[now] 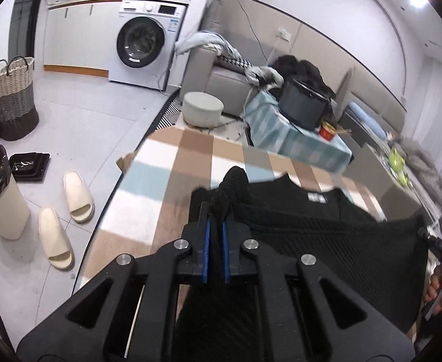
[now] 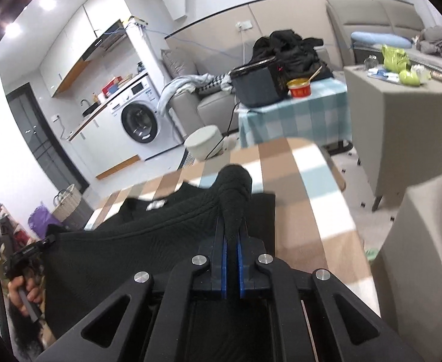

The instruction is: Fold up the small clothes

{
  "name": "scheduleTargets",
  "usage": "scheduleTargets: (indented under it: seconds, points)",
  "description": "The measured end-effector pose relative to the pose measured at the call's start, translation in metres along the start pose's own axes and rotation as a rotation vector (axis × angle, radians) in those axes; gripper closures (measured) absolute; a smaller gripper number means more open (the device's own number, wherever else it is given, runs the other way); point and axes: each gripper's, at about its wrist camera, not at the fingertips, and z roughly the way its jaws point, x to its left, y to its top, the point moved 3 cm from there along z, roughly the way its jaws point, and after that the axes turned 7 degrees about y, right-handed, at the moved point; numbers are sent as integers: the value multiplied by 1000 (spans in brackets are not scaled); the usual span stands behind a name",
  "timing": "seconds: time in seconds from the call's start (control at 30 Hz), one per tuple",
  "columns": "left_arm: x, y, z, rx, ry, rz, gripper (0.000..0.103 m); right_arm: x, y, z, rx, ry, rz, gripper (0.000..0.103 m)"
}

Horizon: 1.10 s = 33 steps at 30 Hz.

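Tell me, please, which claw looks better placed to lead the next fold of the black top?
Neither clearly: the left claw and right claw are each shut on a bunched corner of the black top, lifting it evenly over the checked tablecloth.

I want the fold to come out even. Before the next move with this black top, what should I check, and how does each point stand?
1. Left gripper pinching the black top: ok, fabric bunched between its fingers.
2. Right gripper pinching the same top: ok.
3. Fabric spanning between the two grips without a twist: cannot tell.
4. Collar label facing up: ok.
5. Bare checked tablecloth ahead to lay the fold on: ok.
6. Lower hem hanging free: cannot tell, hidden under the grippers.
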Motion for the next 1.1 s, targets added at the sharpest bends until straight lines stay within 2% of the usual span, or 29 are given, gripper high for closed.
scheduleTargets:
  seconds: [0.17, 0.2, 0.23, 0.27, 0.3, 0.37, 0.43, 0.6, 0.7, 0.8, 0.83, 0.9, 0.97, 1.0, 1.03, 1.1]
  points:
    - [3, 23, 26, -36, 45, -54, 98, -11, 31, 36, -67, -56, 95, 98]
    - [4, 24, 33, -26, 62, -66, 97, -15, 35, 42, -65, -78, 112, 93]
    - [5, 24, 44, 15, 107, -80, 87, -20, 37, 53, -35, -114, 139, 77]
    - [7, 22, 50, 49, 135, -87, 77, -24, 36, 58, -14, -143, 154, 72]
    - [10, 19, 53, 68, 149, -91, 69, -26, 34, 59, -1, -154, 166, 67]
    - [14, 11, 51, 73, 141, -87, 44, -22, 26, 58, 35, -141, 131, 62]
    - [17, 1, 45, 85, 138, -62, 34, -17, 15, 54, 81, -136, 90, 61]
    - [23, -33, 30, 172, 155, 23, 34, -16, -24, 43, 228, -138, 47, 48]
    - [28, -61, 27, 241, 177, 69, 34, -21, -51, 31, 281, -144, 42, 48]
    - [27, -85, 27, 309, 153, 76, 34, -24, -74, 17, 334, -134, 54, 48]
    - [25, -92, 24, 316, 146, 88, 34, -23, -78, 12, 329, -126, 51, 48]
    - [19, -99, 20, 315, 135, 133, 42, -22, -83, 6, 335, -95, 36, 48]
    - [13, -103, 17, 308, 116, 151, 63, -19, -88, 5, 348, -92, 11, 49]
    - [9, -105, 17, 304, 101, 167, 69, -17, -89, 6, 350, -93, -3, 58]
    - [4, -108, 16, 304, 80, 184, 82, -13, -91, 8, 357, -89, -27, 71]
    - [-3, -112, 12, 297, 87, 221, 86, -8, -95, 12, 376, -114, -70, 74]
